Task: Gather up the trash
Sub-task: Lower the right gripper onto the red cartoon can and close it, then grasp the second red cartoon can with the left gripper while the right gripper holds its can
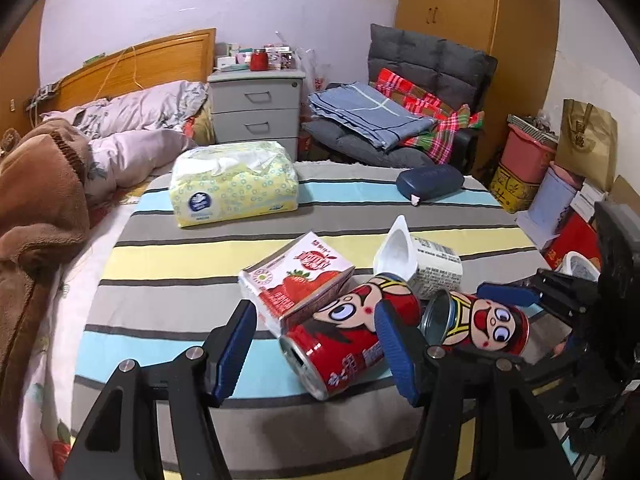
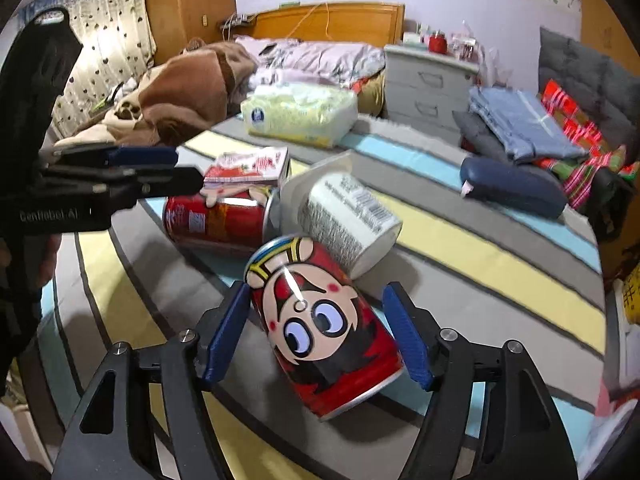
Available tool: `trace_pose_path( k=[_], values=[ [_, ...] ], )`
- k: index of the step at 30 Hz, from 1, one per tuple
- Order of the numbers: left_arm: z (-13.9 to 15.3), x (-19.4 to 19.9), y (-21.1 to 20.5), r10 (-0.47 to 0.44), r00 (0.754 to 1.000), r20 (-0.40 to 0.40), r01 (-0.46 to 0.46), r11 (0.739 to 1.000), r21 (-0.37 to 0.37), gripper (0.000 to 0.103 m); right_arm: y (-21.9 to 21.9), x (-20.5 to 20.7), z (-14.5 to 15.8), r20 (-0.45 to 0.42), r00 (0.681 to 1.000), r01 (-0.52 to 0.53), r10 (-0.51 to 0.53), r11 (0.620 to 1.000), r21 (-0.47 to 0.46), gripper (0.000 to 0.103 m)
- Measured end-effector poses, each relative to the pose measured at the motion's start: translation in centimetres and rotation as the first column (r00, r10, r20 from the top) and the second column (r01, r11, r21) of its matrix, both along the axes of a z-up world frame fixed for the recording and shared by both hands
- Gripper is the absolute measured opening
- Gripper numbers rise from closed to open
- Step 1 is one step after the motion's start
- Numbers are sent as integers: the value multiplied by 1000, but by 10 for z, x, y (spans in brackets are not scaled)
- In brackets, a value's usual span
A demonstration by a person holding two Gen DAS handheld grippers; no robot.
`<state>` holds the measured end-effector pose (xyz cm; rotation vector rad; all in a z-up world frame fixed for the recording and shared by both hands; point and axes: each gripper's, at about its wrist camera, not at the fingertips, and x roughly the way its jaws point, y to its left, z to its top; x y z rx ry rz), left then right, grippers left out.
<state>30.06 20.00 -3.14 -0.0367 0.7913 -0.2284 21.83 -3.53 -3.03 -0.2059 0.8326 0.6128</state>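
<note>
Two red cartoon-face cans lie on their sides on the striped cloth. My left gripper (image 1: 316, 340) is open, its jaws either side of the nearer can (image 1: 344, 340) and a strawberry milk carton (image 1: 296, 280) leaning on it. My right gripper (image 2: 320, 332) is open around the second can (image 2: 324, 332), which lies between the blue pads without visible contact; this can also shows in the left wrist view (image 1: 480, 324). A white yogurt cup (image 1: 424, 260) lies tipped behind both cans, also seen in the right wrist view (image 2: 344, 216). The first can (image 2: 220, 220) lies left of it.
A tissue pack (image 1: 236, 184) and a dark blue glasses case (image 1: 430, 182) lie farther back on the striped table (image 1: 160, 280). A bed with bedding (image 1: 60, 180) is at left. A grey drawer unit (image 1: 256, 108), a chair with folded cloths (image 1: 400, 112) and boxes (image 1: 532, 168) stand behind.
</note>
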Motion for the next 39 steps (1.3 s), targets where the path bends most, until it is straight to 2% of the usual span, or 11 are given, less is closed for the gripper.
trace_pose_path(
  k=[4, 7, 20, 27, 29, 31, 39],
  values=[
    [-6, 8, -3, -32, 999, -28, 31, 999, -36, 61, -7, -2, 1, -12, 999, 43, -43, 999, 8, 70],
    [-13, 8, -9, -60, 997, -58, 57, 997, -42, 61, -16, -7, 2, -24, 995, 94, -94, 995, 17, 63],
    [-14, -17, -49, -179, 980, -87, 179, 984, -15, 61, -42, -11, 0, -54, 974, 224, -222, 973, 48, 60],
    [-25, 6, -53, -123, 983, -136, 118, 992, -45, 61, -51, -10, -1, -53, 954, 299, -296, 952, 61, 60],
    [-27, 11, -51, -87, 987, -132, 81, 996, -45, 61, -54, -8, -2, -57, 950, 311, -307, 948, 70, 60],
    [-28, 14, -52, -90, 988, -125, 84, 995, -59, 61, -55, -7, -2, -57, 948, 316, -313, 946, 74, 60],
    [-30, 20, -63, -75, 988, -131, 75, 997, -7, 59, -47, -2, -9, -61, 949, 313, -310, 949, 44, 60]
  ],
)
